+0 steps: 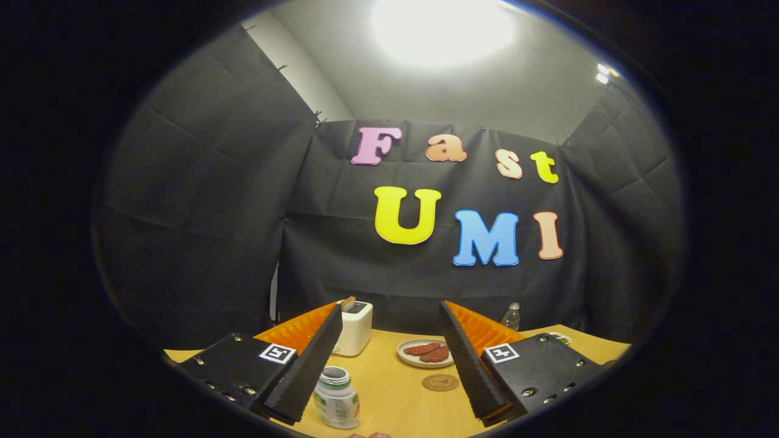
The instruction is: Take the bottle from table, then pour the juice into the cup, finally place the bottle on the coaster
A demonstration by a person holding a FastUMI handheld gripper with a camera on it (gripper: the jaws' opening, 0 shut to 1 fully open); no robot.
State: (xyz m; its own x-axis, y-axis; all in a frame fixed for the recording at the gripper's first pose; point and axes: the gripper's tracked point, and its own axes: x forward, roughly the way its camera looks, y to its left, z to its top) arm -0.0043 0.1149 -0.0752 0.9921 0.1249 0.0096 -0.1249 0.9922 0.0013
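Gripper jaws wide apart, holding nothing. Bottle, uncapped, upright on table, lower centre of frame, just beside left finger. Coaster right of bottle. Step: grasp. Shift left to centre bottle between fingers, close on body below neck, keep upright.

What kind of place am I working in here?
Likely a staged recording booth set up like a kitchen counter: black cloth walls, a wooden table with a toaster, a plate of food, a coaster and a small bottle. The gripper has its jaws open.
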